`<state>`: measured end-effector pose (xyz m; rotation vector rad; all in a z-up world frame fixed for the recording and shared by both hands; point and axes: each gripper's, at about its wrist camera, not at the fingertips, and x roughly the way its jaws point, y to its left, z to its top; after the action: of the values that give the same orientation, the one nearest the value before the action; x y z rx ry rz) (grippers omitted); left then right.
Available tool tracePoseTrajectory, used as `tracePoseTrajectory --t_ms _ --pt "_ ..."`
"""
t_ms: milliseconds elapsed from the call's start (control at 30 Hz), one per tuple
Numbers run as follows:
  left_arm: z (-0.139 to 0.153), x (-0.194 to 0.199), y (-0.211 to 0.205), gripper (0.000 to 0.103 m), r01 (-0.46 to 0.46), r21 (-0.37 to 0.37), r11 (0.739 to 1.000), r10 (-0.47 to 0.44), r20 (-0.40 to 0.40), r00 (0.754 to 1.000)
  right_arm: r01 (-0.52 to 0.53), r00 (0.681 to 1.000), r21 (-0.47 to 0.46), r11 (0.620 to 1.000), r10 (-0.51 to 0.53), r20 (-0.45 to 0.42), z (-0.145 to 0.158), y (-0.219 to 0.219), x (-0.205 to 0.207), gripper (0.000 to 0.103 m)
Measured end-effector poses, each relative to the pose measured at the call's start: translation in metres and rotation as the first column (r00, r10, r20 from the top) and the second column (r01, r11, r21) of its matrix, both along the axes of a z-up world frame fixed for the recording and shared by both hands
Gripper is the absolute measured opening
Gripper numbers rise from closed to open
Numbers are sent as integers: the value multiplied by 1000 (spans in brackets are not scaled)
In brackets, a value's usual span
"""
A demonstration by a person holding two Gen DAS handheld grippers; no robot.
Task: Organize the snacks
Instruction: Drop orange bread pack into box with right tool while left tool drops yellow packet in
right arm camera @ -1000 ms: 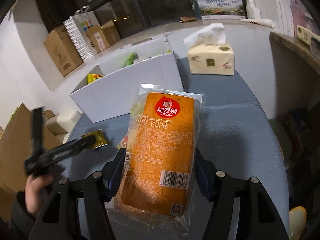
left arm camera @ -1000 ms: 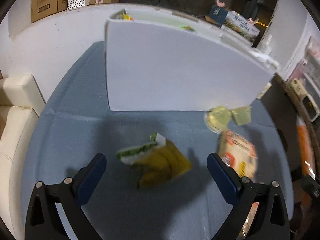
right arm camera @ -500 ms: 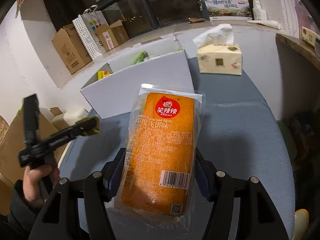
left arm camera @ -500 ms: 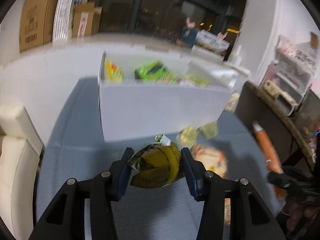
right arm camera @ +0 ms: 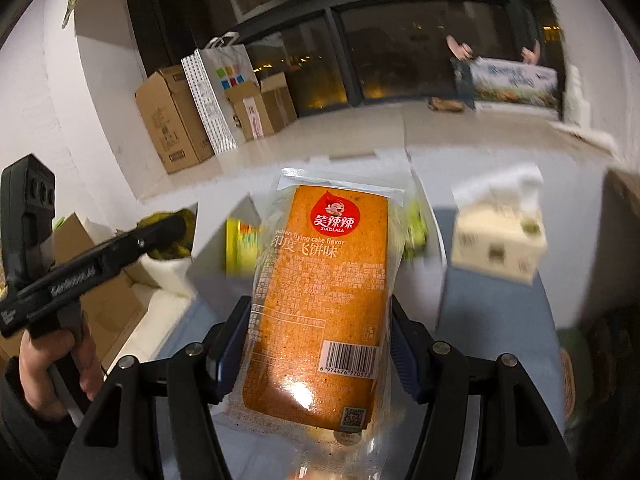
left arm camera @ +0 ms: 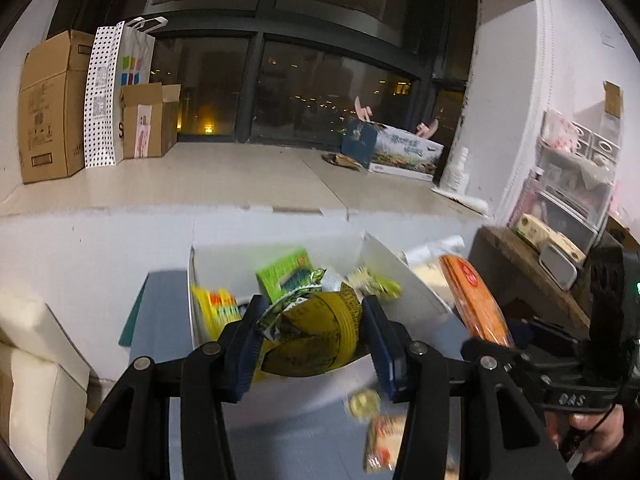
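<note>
My left gripper (left arm camera: 312, 336) is shut on a crumpled yellow snack bag (left arm camera: 316, 332) and holds it in the air in front of the white box (left arm camera: 400, 276), which holds green and yellow packs (left arm camera: 282, 276). My right gripper (right arm camera: 320, 332) is shut on a long orange flying-cake pack (right arm camera: 324, 300), held up over the blue table. That pack also shows in the left wrist view (left arm camera: 476, 304), beside the box's right end. The left gripper with its bag shows in the right wrist view (right arm camera: 160, 236).
Two small snacks (left arm camera: 382, 428) lie on the blue tablecloth (left arm camera: 280, 440) below the left gripper. A tissue box (right arm camera: 500, 236) stands at the table's right. A white ledge (left arm camera: 200, 184) with cardboard boxes (left arm camera: 48, 108) runs behind. A cream sofa (left arm camera: 36, 380) is at left.
My left gripper closed on the yellow bag, lifted it from the table and raised it toward the box. My right gripper lifted the orange pack higher and closer to the box.
</note>
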<state>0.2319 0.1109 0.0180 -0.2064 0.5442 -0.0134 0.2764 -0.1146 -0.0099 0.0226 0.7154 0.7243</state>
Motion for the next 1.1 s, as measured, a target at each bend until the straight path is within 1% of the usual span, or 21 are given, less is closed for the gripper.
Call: tracePoseTrajectory --t_ms 167,233,300,333,367,400,433,533,600,700,800,967,1033,1100 --pt "7 34 7 53 -14 53 999 14 0 1000 -10 1000 -23 1000 10 4 14 27 57 68" --pt "5 47 7 53 -10 72 997 11 -8 1000 3 1000 -39 999 -3 9 17 36 77 68" --pt "1 60 6 56 -9 97 995 11 -25 1000 9 1000 -44 999 -8 5 19 43 95 70" --pt "-3 67 6 62 -4 106 994 10 -48 999 12 1000 -49 999 -12 3 19 45 102 74" --pt "-8 73 7 80 -7 114 994 15 -75 997 18 1000 -66 998 -18 5 19 48 110 79" --pt "-13 81 10 90 -25 119 993 39 -112 993 27 1000 -83 996 -26 10 18 52 119 89" --pt "-17 81 13 102 -55 118 992 68 -115 991 26 1000 -85 996 -25 9 18 53 124 95" --pt "-24 76 20 103 -75 77 994 83 -113 990 46 998 -81 996 -49 -40 13 51 138 103" --pt "-29 71 21 103 -71 62 996 79 -130 988 47 998 -49 998 -49 -42 12 44 135 103" --pt "-33 61 18 103 -61 67 996 69 -137 988 58 998 -50 997 -60 -25 9 34 123 103" --pt "-31 45 15 103 -52 53 997 58 -126 990 55 999 -39 998 -55 -2 11 23 108 103" --pt "-26 10 1 103 -8 37 999 12 -98 995 51 997 -3 999 -51 50 20 -4 69 103" --pt "-26 -13 -8 103 15 34 999 -12 -76 997 31 998 28 999 -32 51 19 -18 45 103" --pt "-28 -34 -18 103 34 30 999 -32 -63 998 21 999 33 999 -22 46 14 -27 22 103"
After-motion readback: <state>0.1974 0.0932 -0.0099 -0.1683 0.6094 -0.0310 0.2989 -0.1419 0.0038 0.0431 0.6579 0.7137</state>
